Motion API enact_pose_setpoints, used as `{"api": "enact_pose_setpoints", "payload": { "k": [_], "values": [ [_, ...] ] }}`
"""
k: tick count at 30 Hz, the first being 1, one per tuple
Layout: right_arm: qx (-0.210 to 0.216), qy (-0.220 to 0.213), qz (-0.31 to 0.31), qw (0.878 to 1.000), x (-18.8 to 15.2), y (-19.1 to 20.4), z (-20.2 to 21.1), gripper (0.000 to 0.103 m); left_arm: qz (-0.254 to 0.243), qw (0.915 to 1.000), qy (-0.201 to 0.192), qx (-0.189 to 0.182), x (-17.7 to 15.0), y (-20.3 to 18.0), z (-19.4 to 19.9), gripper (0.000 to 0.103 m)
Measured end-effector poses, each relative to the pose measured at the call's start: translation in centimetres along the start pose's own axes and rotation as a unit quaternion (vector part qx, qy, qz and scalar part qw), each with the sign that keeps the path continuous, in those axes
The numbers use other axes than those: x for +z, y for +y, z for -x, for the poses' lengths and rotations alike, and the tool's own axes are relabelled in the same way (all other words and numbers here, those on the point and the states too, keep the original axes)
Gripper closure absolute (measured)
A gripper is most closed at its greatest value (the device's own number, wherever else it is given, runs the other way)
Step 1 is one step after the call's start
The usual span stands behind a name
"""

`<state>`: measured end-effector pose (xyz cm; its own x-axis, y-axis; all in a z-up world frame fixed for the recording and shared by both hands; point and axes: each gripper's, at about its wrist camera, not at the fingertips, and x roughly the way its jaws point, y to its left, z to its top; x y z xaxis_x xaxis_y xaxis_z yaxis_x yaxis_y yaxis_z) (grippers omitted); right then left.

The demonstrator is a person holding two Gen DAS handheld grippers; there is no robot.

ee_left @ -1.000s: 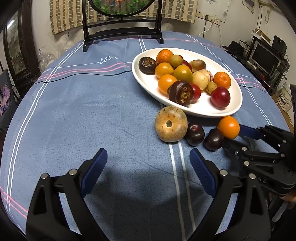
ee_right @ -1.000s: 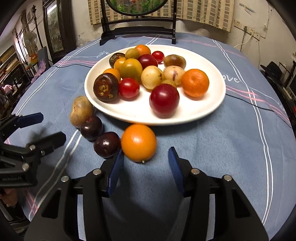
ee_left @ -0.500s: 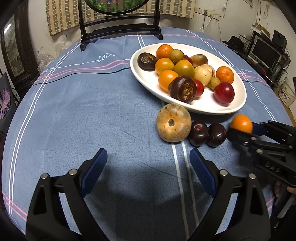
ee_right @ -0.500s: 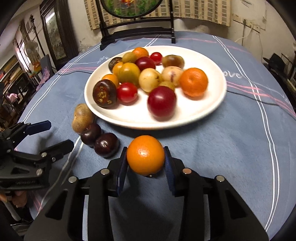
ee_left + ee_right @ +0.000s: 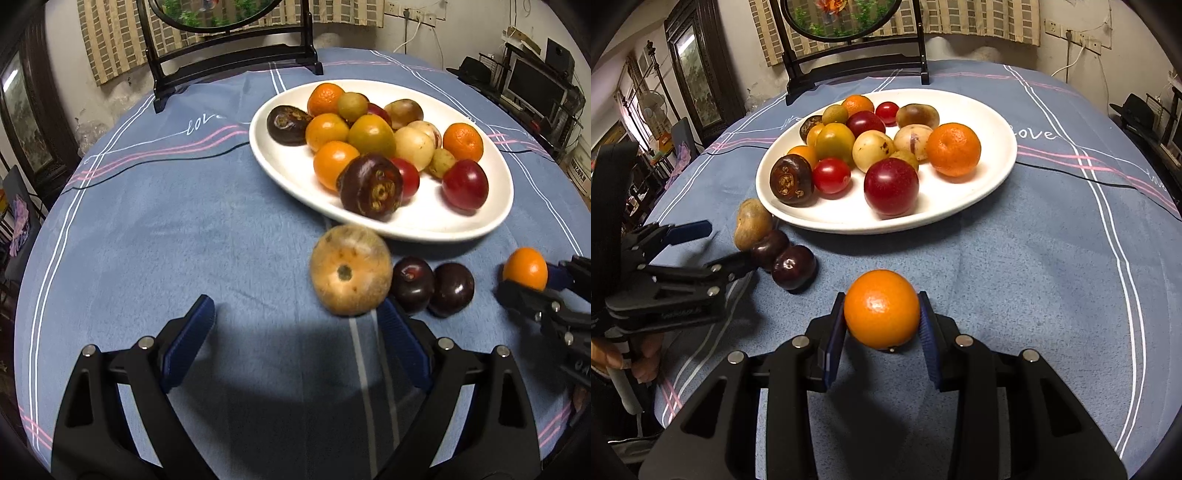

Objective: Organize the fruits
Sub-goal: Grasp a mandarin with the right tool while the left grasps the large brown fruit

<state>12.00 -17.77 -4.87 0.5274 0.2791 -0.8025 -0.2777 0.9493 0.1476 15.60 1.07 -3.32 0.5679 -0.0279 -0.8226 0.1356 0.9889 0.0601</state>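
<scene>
The right gripper (image 5: pixel 882 325) is clamped on an orange (image 5: pixel 882 308), held at six o'clock of the white plate (image 5: pixel 993 177) of fruit. The left gripper (image 5: pixel 295 332) stands wide apart, holding nothing; a tan round fruit (image 5: pixel 350 269) lies at its one o'clock, touching two dark plums (image 5: pixel 432 286) on the blue tablecloth (image 5: pixel 184 229).

White cursive "love" on the blue tablecloth (image 5: pixel 1071 258) at two o'clock of the white plate (image 5: pixel 997 122), again at its ten o'clock, partly hidden.
</scene>
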Motion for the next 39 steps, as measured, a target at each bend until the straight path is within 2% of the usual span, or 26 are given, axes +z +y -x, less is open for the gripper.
{"api": "enact_pose_setpoints", "payload": {
  "k": [5, 7, 9, 11, 15, 29, 33, 36, 39],
  "values": [
    [0.002, 0.002, -0.001, 1.0, 0.1, 0.0, -0.1, 0.065, 0.004, 1.0, 0.006, -0.003, 1.2, 0.2, -1.1, 0.012],
    [0.002, 0.002, -0.001, 1.0, 0.1, 0.0, -0.2, 0.065, 0.01, 0.9999, 0.005, -0.006, 1.5, 0.4, -1.3, 0.016],
    [0.003, 0.002, -0.002, 1.0, 0.1, 0.0, -0.2, 0.065, 0.011, 0.9996, 0.004, -0.024, 1.5, 0.3, -1.2, 0.039],
    [0.002, 0.003, -0.002, 1.0, 0.2, 0.0, -0.2, 0.065, 0.009, 0.9994, 0.005, -0.033, 1.4, 0.1, -1.2, 0.049],
    [0.002, 0.002, -0.003, 1.0, 0.1, 0.0, -0.1, 0.065, 0.011, 0.9992, 0.006, -0.038, 1.1, -0.1, -0.7, 0.061],
    [0.004, -0.017, -0.007, 1.0, 0.0, 0.0, 1.5, 0.065, 0.036, 0.9981, -0.004, -0.05, 0.3, 1.0, 1.2, 0.063],
    [0.006, -0.02, -0.005, 1.0, 0.0, 0.1, 1.7, 0.065, 0.033, 0.9979, -0.014, -0.053, 0.3, 1.0, 2.0, 0.07],
    [0.007, -0.019, -0.005, 1.0, -0.1, 0.2, 1.7, 0.065, 0.036, 0.9981, -0.008, -0.05, 0.3, 1.2, 1.4, 0.066],
    [0.007, -0.018, -0.005, 1.0, -0.2, 0.1, 1.7, 0.065, 0.032, 0.9985, -0.004, -0.043, 0.4, 0.9, 0.9, 0.058]
  ]
}}
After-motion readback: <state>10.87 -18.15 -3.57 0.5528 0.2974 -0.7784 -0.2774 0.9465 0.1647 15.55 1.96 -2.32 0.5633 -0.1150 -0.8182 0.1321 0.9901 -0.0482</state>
